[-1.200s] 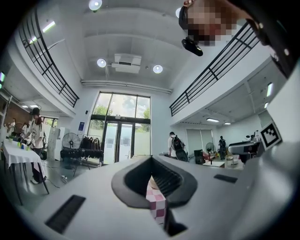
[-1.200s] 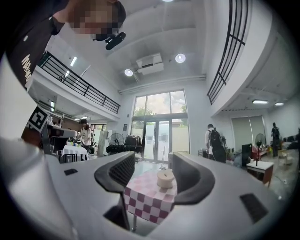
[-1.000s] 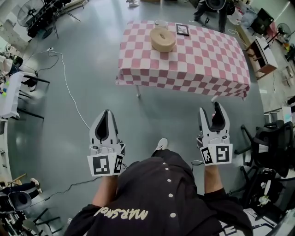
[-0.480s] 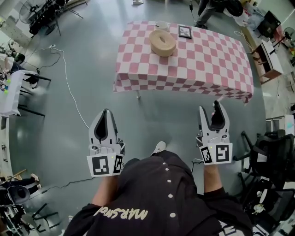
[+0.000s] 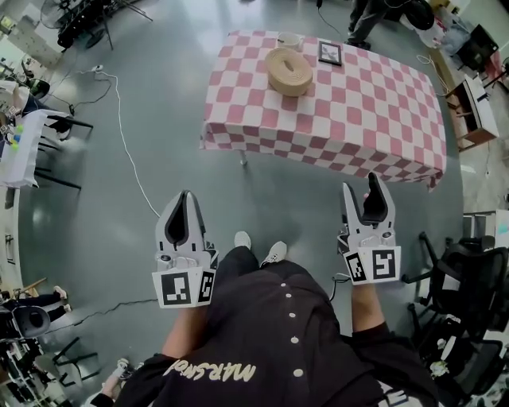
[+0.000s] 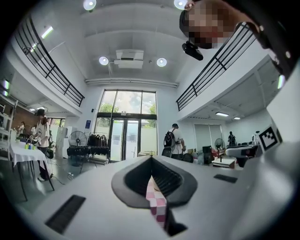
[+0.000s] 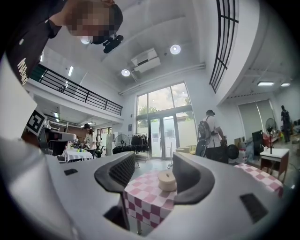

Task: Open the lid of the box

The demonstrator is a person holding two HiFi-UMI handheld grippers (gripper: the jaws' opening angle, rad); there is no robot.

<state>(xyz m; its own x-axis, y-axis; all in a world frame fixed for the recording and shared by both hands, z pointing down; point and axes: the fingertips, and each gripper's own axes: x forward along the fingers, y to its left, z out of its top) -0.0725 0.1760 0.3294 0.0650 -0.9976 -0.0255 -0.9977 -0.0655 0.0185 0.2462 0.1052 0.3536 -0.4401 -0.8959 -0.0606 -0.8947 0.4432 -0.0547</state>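
Observation:
The round beige box (image 5: 289, 71) with its lid on stands near the far edge of a table under a pink-and-white checked cloth (image 5: 358, 107), well ahead of me. My left gripper (image 5: 185, 195) is held level above the grey floor, its jaw tips meeting with nothing held. The right gripper (image 5: 367, 187) is level too, open and empty. In the right gripper view the box (image 7: 167, 180) and the table (image 7: 143, 204) show far off between the jaws of the right gripper (image 7: 150, 174). In the left gripper view only a sliver of checked cloth (image 6: 157, 202) shows through the left gripper (image 6: 151, 160).
A small black picture frame (image 5: 329, 53) and a white cup (image 5: 288, 38) sit by the box. A white cable (image 5: 127, 155) trails over the floor at left. Black chairs (image 5: 469, 266) stand at right, a white table (image 5: 20, 151) at far left. A person (image 5: 367, 20) stands beyond the table.
The table has slid a little down and right in the head view as I walk towards it. A second shoe now shows beneath me. Both grippers keep their pose and jaw opening.

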